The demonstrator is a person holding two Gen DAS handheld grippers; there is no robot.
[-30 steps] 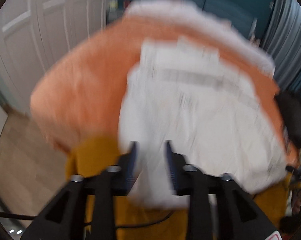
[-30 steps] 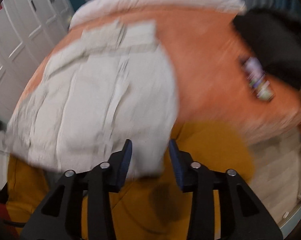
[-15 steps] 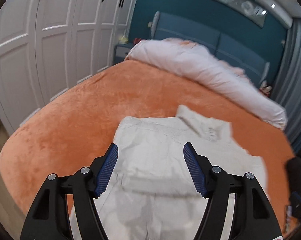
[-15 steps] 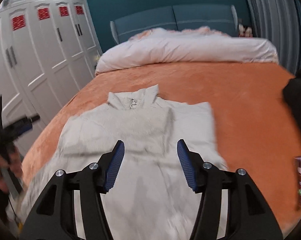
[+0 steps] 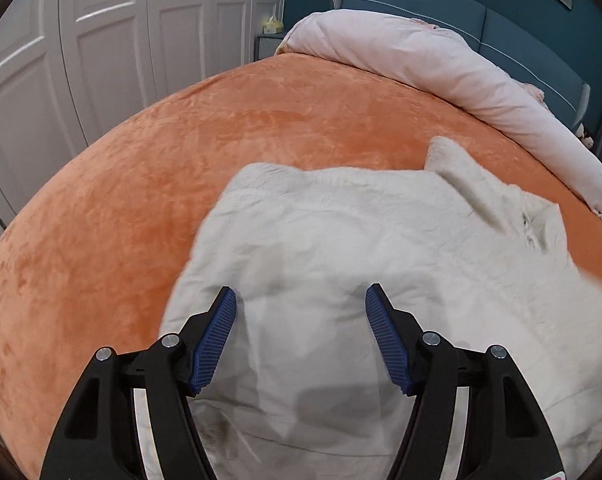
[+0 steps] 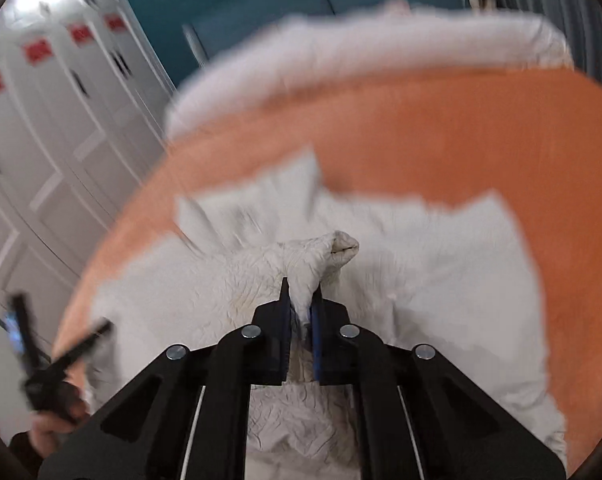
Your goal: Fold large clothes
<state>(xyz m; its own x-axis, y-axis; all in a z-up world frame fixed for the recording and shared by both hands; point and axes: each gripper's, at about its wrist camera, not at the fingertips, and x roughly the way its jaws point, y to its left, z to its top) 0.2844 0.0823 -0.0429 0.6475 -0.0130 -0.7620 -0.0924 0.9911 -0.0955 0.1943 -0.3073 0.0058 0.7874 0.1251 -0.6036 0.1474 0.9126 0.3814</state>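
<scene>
Right gripper [image 6: 301, 300]: jaws closing on a bunched fold of the white garment [image 6: 441, 280], which sticks up between the blue pads.
Left gripper [image 5: 301, 332]: jaws apart, nothing held; it hangs over the garment's near part.
Garment: spread on the orange bedspread [image 5: 101, 220], hood end toward the far side.
Far side: a rolled pale duvet [image 5: 441, 64] in front of the blue headboard [image 5: 521, 28].
Left: white wardrobe doors [image 5: 101, 40].
Near left, right-wrist view: a hand [image 6: 45, 428] gripping the other tool, blurred.
</scene>
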